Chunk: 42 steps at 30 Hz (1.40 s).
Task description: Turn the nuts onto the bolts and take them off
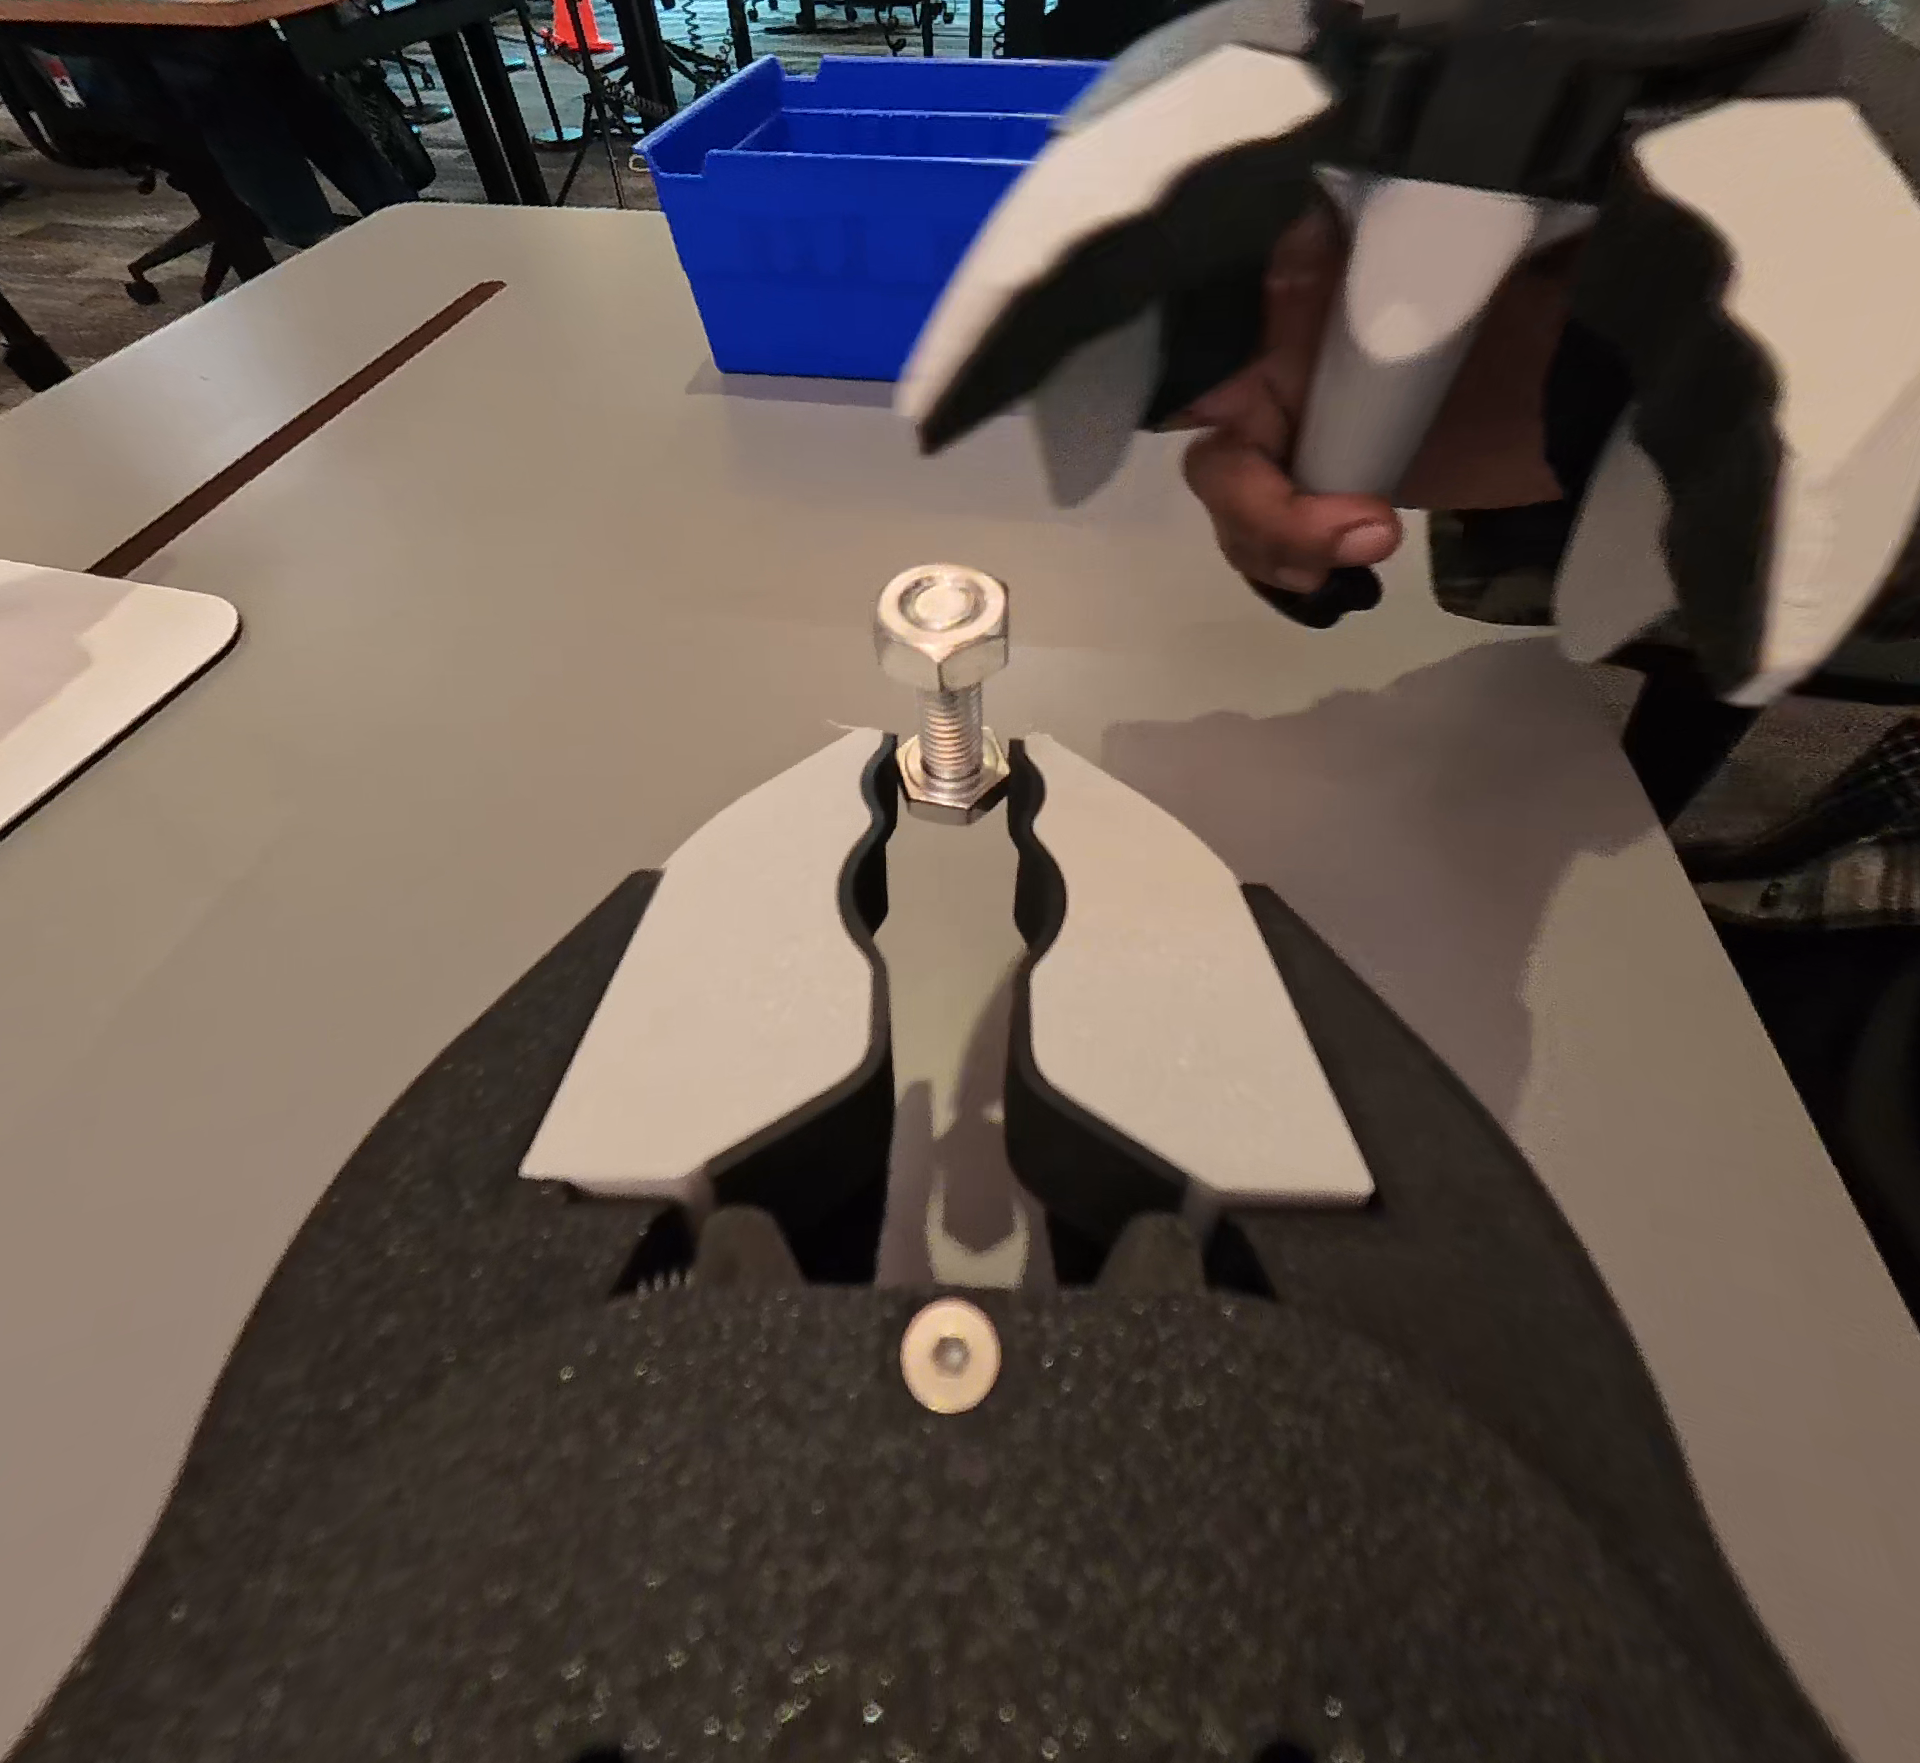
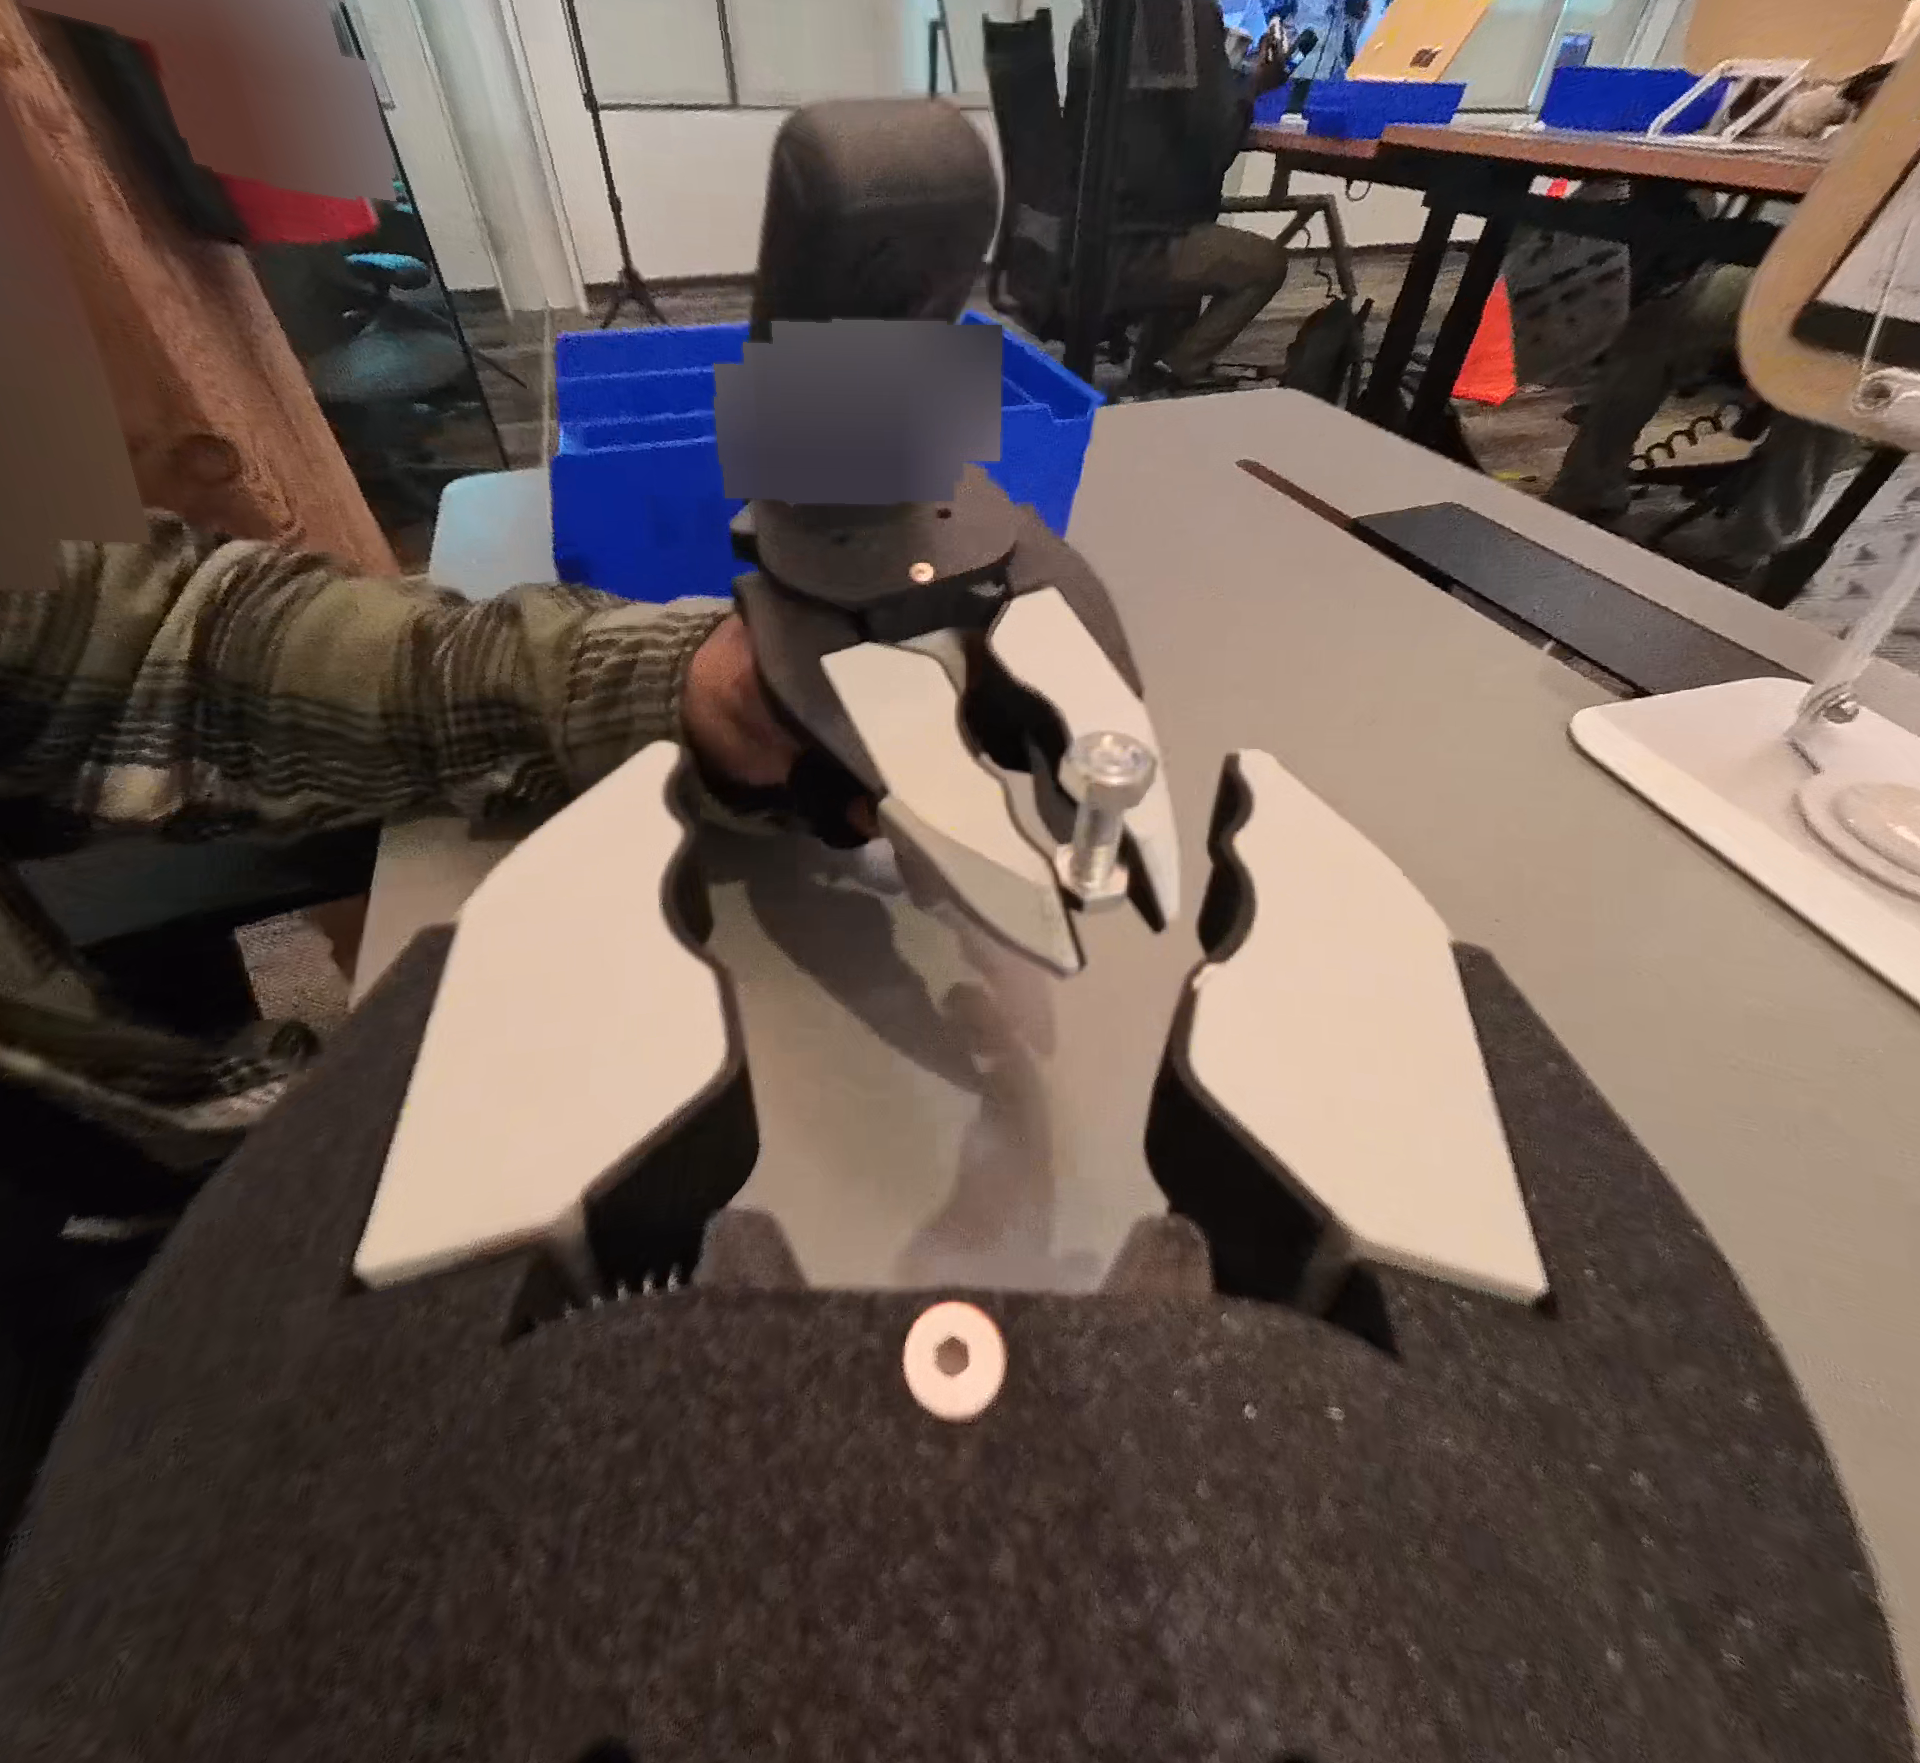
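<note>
My left gripper (image 1: 951,757) is shut on a silver hex nut (image 1: 953,786) threaded on the lower end of a silver bolt (image 1: 943,674). The bolt stands upright with its hex head on top. My right gripper (image 2: 956,778) is open and empty, its fingers either side of the bolt (image 2: 1103,804) but nearer the camera. In the right wrist view the left gripper (image 2: 1117,929) points toward me over the grey table (image 2: 1351,674), held by a hand in a plaid sleeve. In the left wrist view the right gripper (image 1: 1340,560) hovers blurred at the upper right, beyond the bolt.
A blue bin (image 1: 831,259) stands at the table's far edge, also in the right wrist view (image 2: 623,487). A white pad (image 1: 94,664) lies at the left. A white stand base (image 2: 1714,799) and a dark slot (image 2: 1558,591) are on the right. Office chairs and desks stand beyond. One gripper's finger ends stand about 7 centimeters off the other's.
</note>
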Each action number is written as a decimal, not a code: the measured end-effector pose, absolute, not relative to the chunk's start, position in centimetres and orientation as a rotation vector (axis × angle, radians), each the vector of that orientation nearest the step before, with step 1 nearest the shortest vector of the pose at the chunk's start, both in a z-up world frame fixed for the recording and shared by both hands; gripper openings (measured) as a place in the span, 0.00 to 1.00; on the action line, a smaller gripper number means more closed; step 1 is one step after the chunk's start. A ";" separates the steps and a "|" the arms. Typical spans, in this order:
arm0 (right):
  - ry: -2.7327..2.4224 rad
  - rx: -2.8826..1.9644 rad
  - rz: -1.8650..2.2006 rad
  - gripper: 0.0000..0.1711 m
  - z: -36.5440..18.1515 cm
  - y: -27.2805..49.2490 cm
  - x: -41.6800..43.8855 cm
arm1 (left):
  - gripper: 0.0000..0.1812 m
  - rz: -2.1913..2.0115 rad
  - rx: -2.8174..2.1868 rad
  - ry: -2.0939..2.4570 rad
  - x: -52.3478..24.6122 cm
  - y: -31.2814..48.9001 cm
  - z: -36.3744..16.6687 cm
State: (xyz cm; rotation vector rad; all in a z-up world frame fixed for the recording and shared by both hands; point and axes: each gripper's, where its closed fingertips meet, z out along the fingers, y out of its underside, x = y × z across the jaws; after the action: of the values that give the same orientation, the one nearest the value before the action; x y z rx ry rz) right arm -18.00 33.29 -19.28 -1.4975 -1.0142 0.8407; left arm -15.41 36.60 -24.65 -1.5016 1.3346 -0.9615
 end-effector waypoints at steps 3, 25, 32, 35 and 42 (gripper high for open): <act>-1.041 -1.517 0.949 0.54 -20.1 33.0 -19.4 | 0.11 -0.944 -1.496 1.343 -15.3 36.5 -24.7; -1.071 -1.509 0.937 0.51 -20.5 30.8 -18.4 | 0.11 -0.928 -1.490 1.335 -15.5 36.7 -24.4; -1.005 -1.512 0.999 0.51 -19.8 33.3 -18.9 | 0.11 -0.944 -1.483 1.340 -15.3 36.4 -24.4; -1.074 -1.535 0.932 0.53 -21.2 31.0 -18.7 | 0.11 -0.937 -1.492 1.332 -15.5 36.7 -24.5; -1.018 -1.518 0.984 0.52 -19.8 33.2 -19.3 | 0.11 -0.958 -1.485 1.339 -15.2 36.3 -24.5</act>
State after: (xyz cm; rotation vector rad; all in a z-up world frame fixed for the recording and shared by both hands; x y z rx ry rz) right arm -19.32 33.17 -19.82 -1.5177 -1.0181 0.9835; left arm -15.22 36.33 -24.49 -1.4848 1.3392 -0.9575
